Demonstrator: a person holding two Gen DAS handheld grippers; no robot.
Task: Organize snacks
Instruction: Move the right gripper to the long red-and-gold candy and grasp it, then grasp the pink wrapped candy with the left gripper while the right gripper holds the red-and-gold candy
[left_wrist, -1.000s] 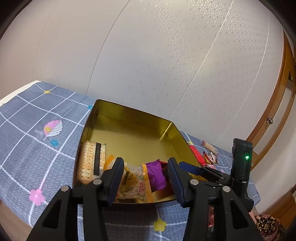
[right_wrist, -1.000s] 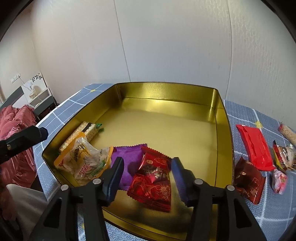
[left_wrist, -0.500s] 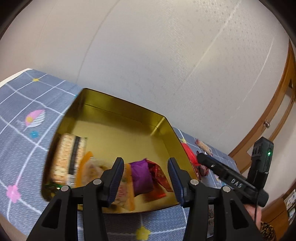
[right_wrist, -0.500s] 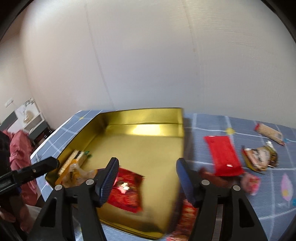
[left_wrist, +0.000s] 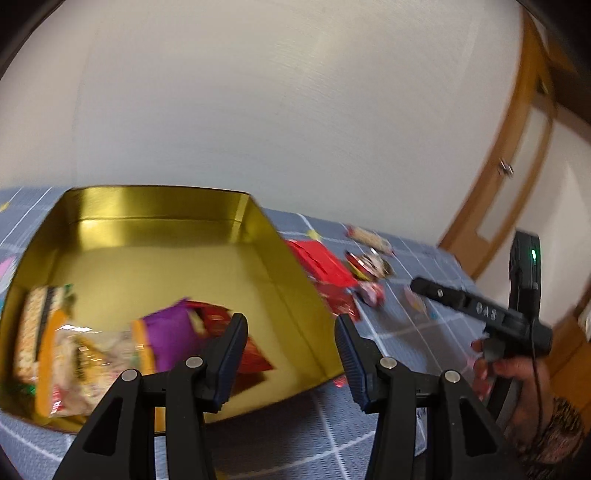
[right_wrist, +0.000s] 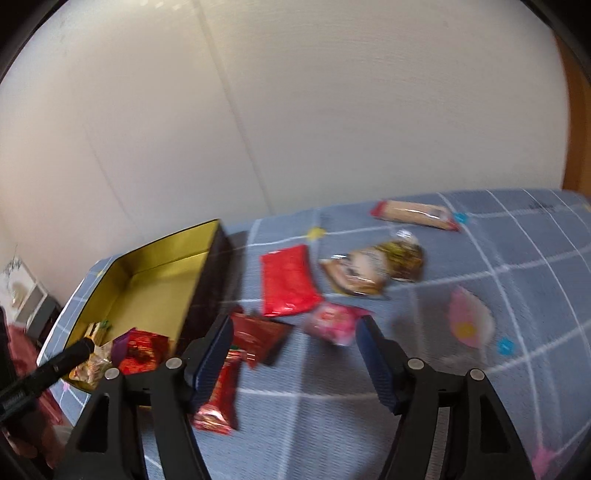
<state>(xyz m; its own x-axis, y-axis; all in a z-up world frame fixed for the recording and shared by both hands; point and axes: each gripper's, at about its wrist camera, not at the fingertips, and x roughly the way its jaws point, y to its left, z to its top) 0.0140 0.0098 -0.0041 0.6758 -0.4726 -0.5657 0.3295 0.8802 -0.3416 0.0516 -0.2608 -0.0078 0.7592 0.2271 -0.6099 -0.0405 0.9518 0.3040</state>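
Moments earlier the right gripper had hovered over the gold tin with a red packet lying between its fingers; it had since swung out over the gray checked cloth, fingers spread wide and holding nothing, above the loose snacks. The left gripper, likewise wide open and empty, had turned rightward, its fingers straddling the tin's near right corner. Inside the tin, crowded against the near wall, lay a cracker pack, a clear orange-edged bag, a purple packet and the red packet; the far half of the tin floor was bare. On the cloth to the tin's right, a flat red pouch lay just beside a dark red packet, with a pink candy near the right gripper's fingers, a cartoon-printed bag behind it, and a long wafer bar farthest back. A shiny red bar lay by the right gripper's left finger. Open cloth stretched right of the snacks.
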